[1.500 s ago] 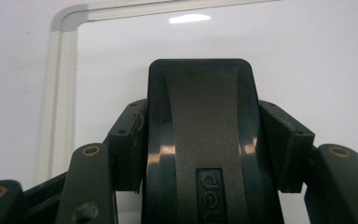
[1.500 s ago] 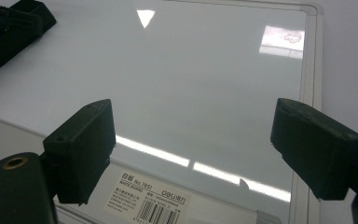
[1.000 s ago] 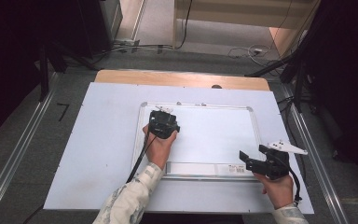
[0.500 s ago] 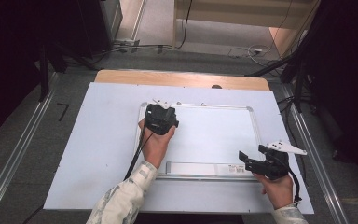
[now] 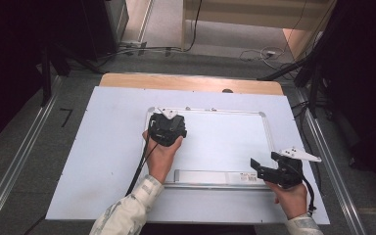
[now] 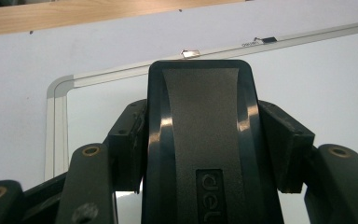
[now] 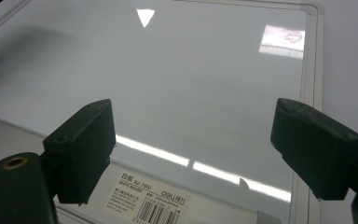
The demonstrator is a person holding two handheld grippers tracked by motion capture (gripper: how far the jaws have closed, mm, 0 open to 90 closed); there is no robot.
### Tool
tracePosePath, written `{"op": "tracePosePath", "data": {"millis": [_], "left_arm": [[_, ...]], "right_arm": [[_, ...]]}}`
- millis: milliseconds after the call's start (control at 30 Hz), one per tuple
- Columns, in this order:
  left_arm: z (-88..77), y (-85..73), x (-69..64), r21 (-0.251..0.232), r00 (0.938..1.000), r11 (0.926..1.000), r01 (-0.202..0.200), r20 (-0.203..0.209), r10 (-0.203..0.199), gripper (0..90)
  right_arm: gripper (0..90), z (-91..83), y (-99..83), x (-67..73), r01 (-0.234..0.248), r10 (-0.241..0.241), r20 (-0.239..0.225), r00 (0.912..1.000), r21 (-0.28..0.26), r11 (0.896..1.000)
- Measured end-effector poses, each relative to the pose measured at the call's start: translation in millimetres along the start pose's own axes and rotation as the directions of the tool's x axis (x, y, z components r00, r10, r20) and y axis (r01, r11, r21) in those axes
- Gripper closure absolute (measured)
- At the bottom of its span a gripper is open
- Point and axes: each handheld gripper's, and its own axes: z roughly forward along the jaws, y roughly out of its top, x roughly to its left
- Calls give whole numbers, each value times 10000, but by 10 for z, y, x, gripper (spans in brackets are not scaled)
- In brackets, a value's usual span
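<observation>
Over the whiteboard point(image 5: 225, 142), left tool point(image 5: 169, 120) clamped on eraser point(image 6: 200, 140); right tool point(image 7: 205, 154) wide open, empty.

1. Black eraser point(image 6: 205, 154): lower end cut off by the bottom edge of the left gripper view; its logo reads only in part.
2. Whiteboard point(image 5: 225, 142): near-left part hidden under the person's left hand point(image 5: 162, 155) in the high view.
3. Label point(image 7: 149, 198) on the whiteboard's tray: small print too fine to read.
</observation>
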Motion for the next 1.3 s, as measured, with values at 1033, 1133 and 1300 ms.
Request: {"op": "tracePosePath", "data": {"millis": [1033, 1133, 1300], "left_arm": [[-92, -38, 56, -149, 9997, 9996, 243, 56, -242, 415], [-91, -31, 81, -132, 9995, 9994, 312, -52, -312, 415], [-64, -15, 131, -152, 9978, 9978, 650, -124, -652, 414]], "right_arm": [[126, -2, 1, 5, 27, -27, -7, 10000, -6, 10000], [126, -3, -1, 4, 24, -24, 5, 10000, 5, 10000], [126, -3, -1, 4, 21, -21, 3, 10000, 0, 10000]]}}
